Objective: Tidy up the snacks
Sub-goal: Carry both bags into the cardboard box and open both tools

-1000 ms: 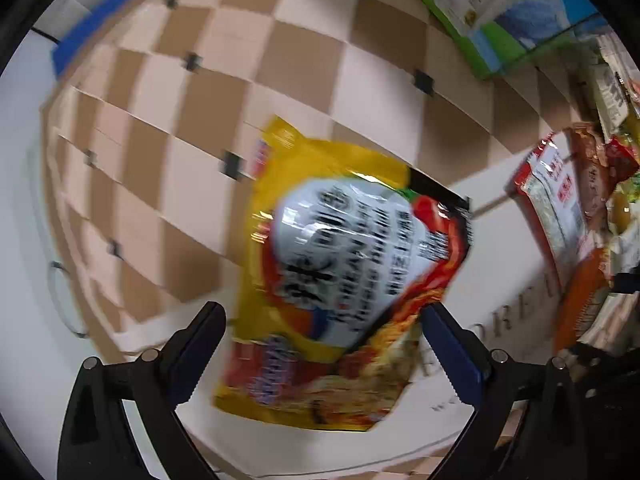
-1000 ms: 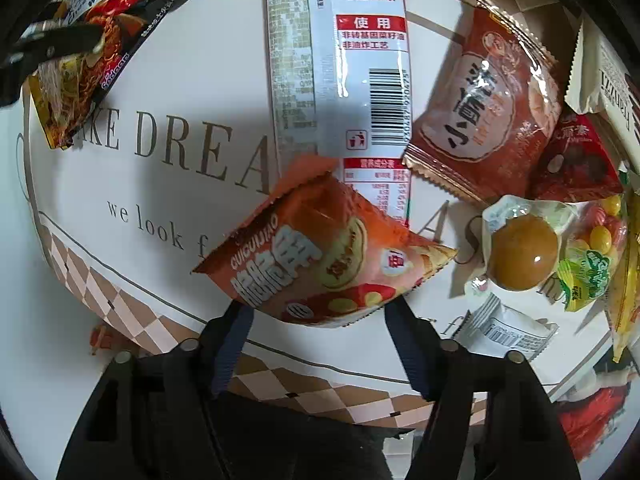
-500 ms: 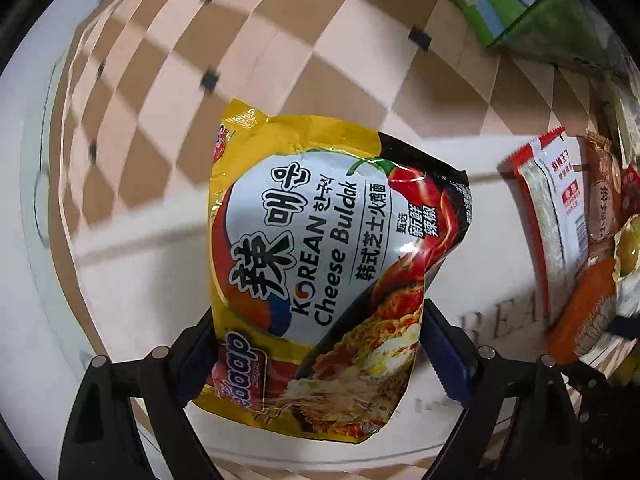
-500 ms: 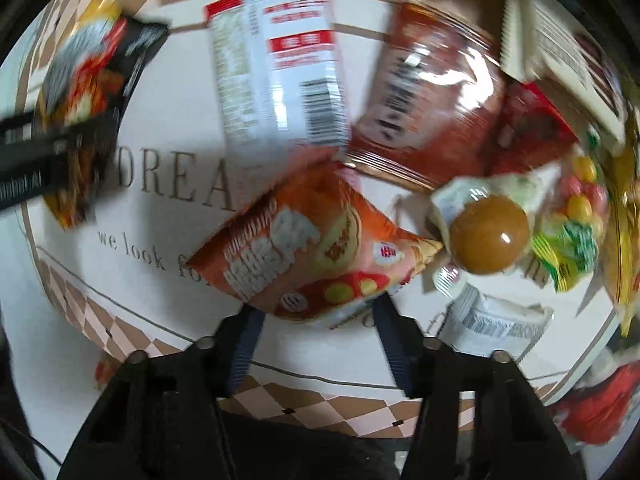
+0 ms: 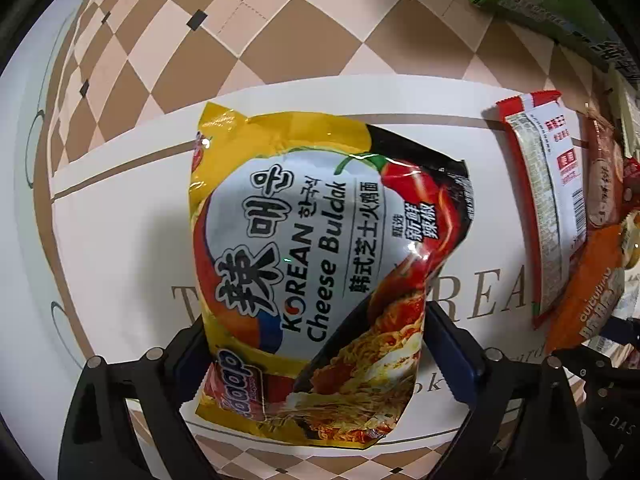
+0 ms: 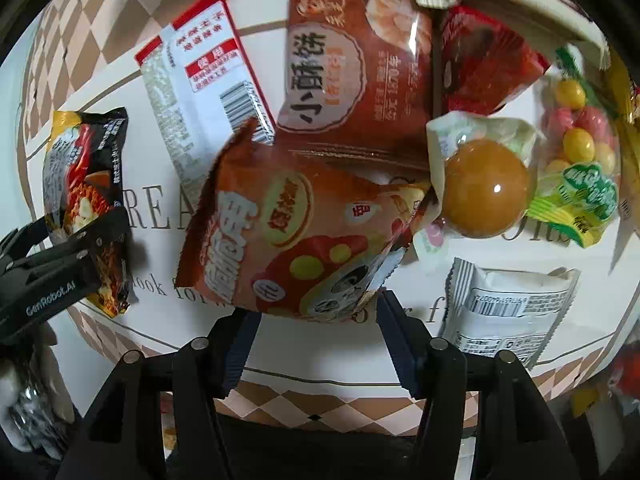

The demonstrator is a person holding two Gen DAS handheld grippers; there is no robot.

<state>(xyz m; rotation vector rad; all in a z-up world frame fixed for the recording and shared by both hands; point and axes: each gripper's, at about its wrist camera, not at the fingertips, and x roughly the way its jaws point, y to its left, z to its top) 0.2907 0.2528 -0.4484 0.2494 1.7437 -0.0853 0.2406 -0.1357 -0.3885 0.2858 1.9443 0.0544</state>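
Observation:
A yellow Korean cheese noodle packet [image 5: 304, 264] sits between the fingers of my left gripper [image 5: 316, 320], just over the white lettered mat [image 5: 120, 240]. Both pads touch its lower sides while the jaws are opening. The right wrist view shows this packet [image 6: 88, 184] at far left. My right gripper [image 6: 316, 308] has an orange snack bag [image 6: 292, 224] by its bottom edge. Its jaws are opening too, with the pads still on the bag. The bag hangs over other snacks and also shows at the left wrist view's right edge [image 5: 588, 292].
Right of the noodles lie a long red-and-white packet [image 6: 204, 92], a brown pastry pack [image 6: 360, 72], a red pack [image 6: 484, 64], a sealed egg [image 6: 484, 188], a candy bag [image 6: 580, 160] and a white sachet [image 6: 508, 312]. A green box [image 5: 540, 0] stands on the checked cloth [image 5: 280, 20].
My left gripper sank toward the white mat with the noodle packet, rolling slightly. My right gripper carried the orange bag to the right, over the brown pack and beside the egg.

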